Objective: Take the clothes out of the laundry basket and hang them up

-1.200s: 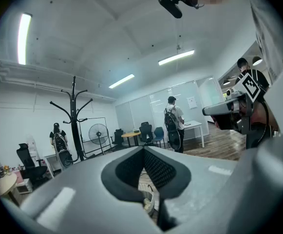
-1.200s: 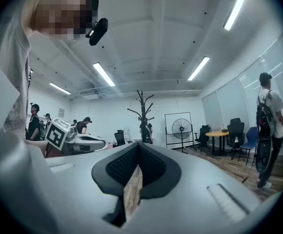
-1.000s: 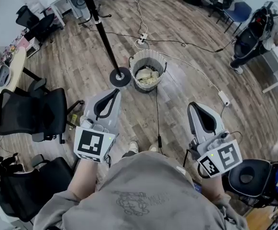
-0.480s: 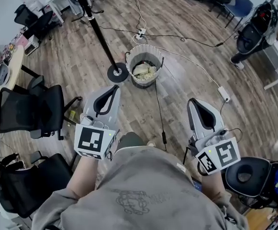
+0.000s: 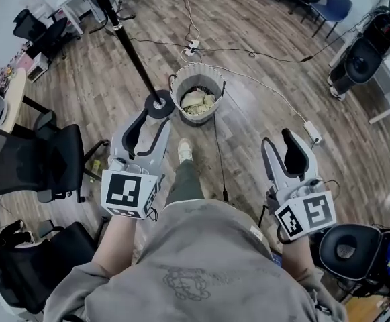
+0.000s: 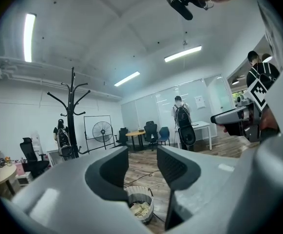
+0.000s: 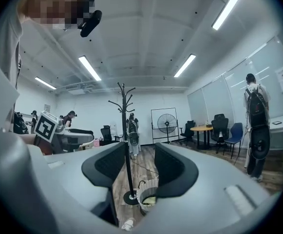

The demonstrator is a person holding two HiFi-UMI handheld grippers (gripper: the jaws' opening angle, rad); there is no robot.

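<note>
Left gripper (image 5: 148, 117) and right gripper (image 5: 286, 141): smooth grey moulded jaws narrowly apart, both empty. Ahead of both, a round ribbed laundry basket (image 5: 176, 87) holds crumpled pale clothes (image 5: 198, 101).

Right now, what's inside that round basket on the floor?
The laundry basket holds a crumpled heap of pale clothes. Anything beneath that top layer is covered, so I cannot count the pieces.

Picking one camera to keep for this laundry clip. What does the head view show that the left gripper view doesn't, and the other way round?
Only the head view: the person's shoe and the marker cube on the left hand-held gripper. Only the left gripper view: ceiling lights and a standing fan. Both: the laundry basket holding clothes, the coat stand, and that gripper's jaws apart and empty.
</note>
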